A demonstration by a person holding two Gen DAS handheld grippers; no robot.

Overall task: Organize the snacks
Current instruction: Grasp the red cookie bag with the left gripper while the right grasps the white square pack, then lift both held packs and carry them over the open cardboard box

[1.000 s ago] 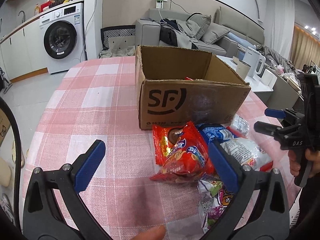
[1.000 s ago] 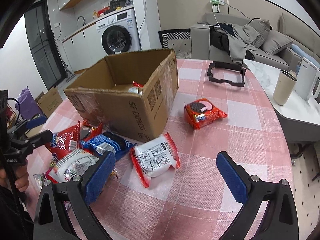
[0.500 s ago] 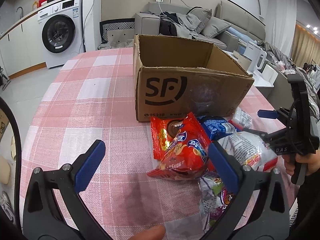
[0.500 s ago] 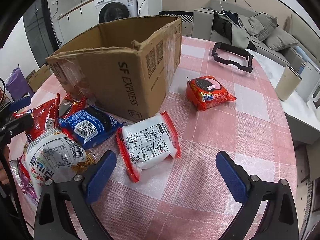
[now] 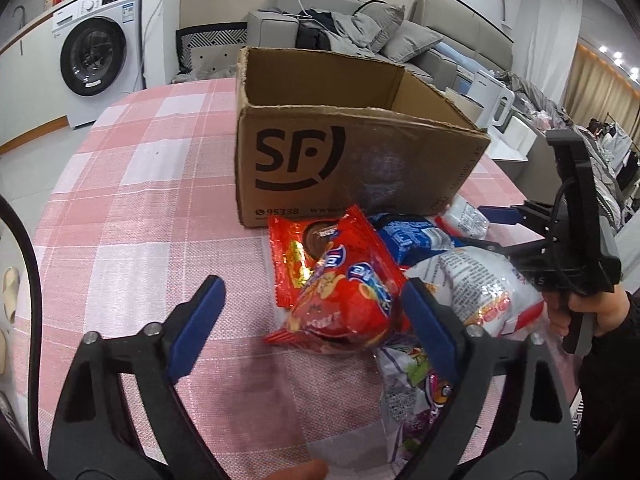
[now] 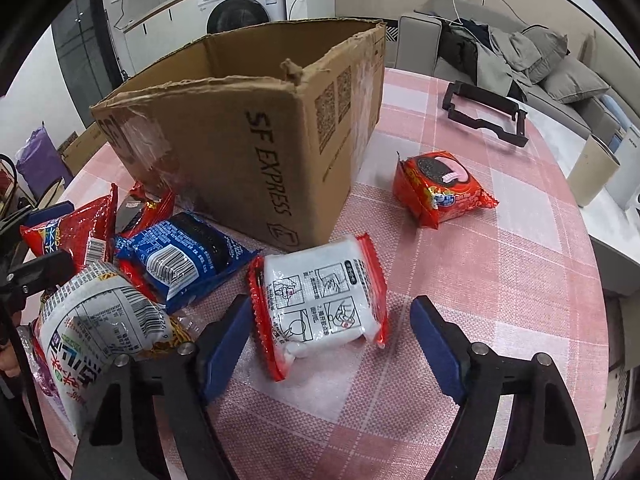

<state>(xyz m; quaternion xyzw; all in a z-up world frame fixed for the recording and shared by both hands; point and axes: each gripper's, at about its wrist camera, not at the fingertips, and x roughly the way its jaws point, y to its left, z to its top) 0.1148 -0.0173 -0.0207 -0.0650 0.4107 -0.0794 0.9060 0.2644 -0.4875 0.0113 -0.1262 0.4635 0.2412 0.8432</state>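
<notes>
1. Two grippers work over a pink checked tablecloth (image 6: 500, 264). Each has its jaws spread wide and grasps nothing.
2. The cardboard box (image 5: 352, 152) stands open-topped at 12 o'clock in the left wrist view. Snack packets lie loose on the cloth at its near wall; whether it already contains any cannot be told.
3. The left gripper (image 5: 316, 320) hovers low over a red biscuit bag (image 5: 344, 300), which lies between its blue pads on top of a flatter red packet (image 5: 296, 248).
4. The right gripper (image 6: 332, 340) brackets a white packet with red edges (image 6: 320, 300). The left pad is just beside the packet's edge; the right pad stands apart from it.
5. A blue packet (image 6: 184, 256) and a white noodle bag (image 6: 100, 324) lie at 9 o'clock in the right wrist view. A red cookie packet (image 6: 440, 188) sits alone at 1 o'clock.
6. Judged step: grasping a packet for the box. Centre each packet between the pads, lower until they straddle its body rather than the crimped seam, and close gently so the contents are not crushed.
7. Risk: the biscuit bag may drag the packet beneath it; lift straight up.
</notes>
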